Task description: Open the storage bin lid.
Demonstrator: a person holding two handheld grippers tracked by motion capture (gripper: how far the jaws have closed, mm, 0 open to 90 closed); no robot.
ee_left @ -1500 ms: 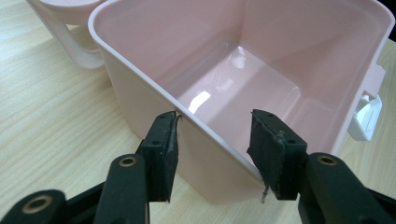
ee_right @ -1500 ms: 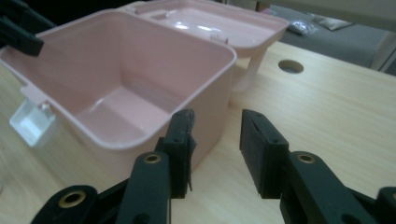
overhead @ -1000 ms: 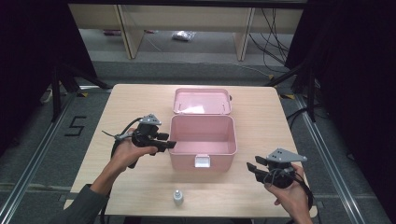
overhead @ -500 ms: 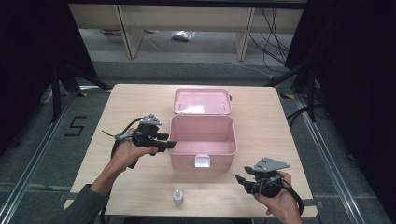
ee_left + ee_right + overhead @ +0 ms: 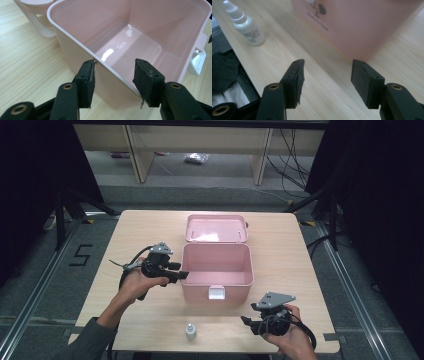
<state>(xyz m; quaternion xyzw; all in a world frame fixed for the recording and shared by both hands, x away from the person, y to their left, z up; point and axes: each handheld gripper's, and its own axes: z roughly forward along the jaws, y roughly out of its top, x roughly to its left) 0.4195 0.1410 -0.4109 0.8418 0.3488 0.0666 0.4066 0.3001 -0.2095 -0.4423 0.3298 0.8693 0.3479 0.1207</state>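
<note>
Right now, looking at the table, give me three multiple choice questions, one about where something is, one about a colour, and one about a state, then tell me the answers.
1. Where does the small white bottle stand?
A. Inside the pink box
B. On the table near the front edge, apart from the box
C. On the open lid

2. What colour is the box?
A. Blue
B. Green
C. Pink

3. How is the left gripper set?
A. Open, jaws astride the box's wall
B. Shut on the bottle
C. Shut on the latch

Answers: 1 B, the high view shows the bottle alone on bare wood in front of the box. 2 C, box and lid are pink in every view. 3 A, the left gripper view shows one jaw outside the wall, one over the box's inside, with a gap between them.
</note>
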